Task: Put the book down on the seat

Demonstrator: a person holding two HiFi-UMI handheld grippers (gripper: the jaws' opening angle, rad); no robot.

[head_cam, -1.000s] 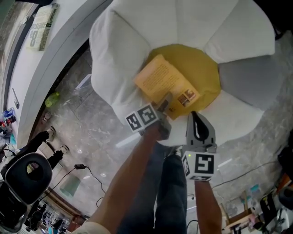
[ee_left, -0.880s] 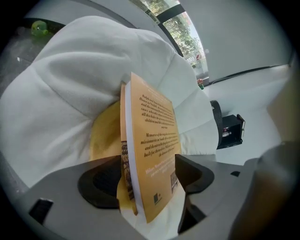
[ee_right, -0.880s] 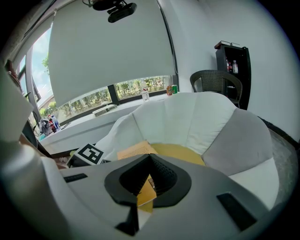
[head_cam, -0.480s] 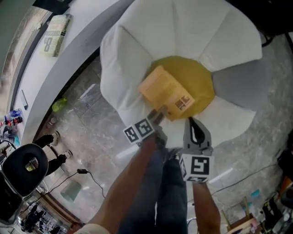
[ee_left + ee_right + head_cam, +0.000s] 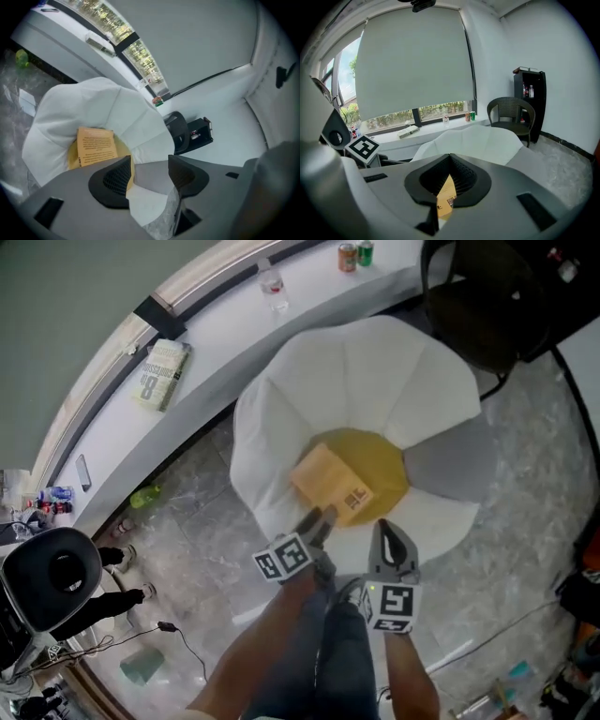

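Left claw (image 5: pixel 317 519) has its two jaws apart and holds nothing. They have just been closing a little, and in the left gripper view only the seat shows in the gap of this claw (image 5: pixel 150 174). The right claw (image 5: pixel 386 529) has its jaws together at the tips. It holds nothing too, and the thin strip of orange seen under the tips in its own view (image 5: pixel 449 158) is the book far below.

The book (image 5: pixel 330 486) lies flat on the seat (image 5: pixel 375 371), partly on the yellow middle (image 5: pixel 386 457) and partly on a white petal. It shows there in the left gripper view as well (image 5: pixel 96 146). Neither claw touches it, and both hang near it, over the front edge of the seat. So the job looks done: the book is down, and nothing seems left to do but take the claws away.

The seat is big and soft and shaped like a flower, with white petals and one grey one. It stands on a shiny grey stone floor (image 5: pixel 187 521). Behind it runs a long white ledge (image 5: pixel 225 329) under the window, with a flat pack (image 5: pixel 161 373) and two cans (image 5: pixel 348 257) on it. A dark chair (image 5: pixel 478 296) stands near the seat, a black office chair (image 5: pixel 56 577) is well apart, and a green bottle (image 5: pixel 145 495) lies on the floor by the ledge. A pale blind (image 5: pixel 412 61) covers most of the window — a dark shelf (image 5: pixel 529 101) stands in the corner.
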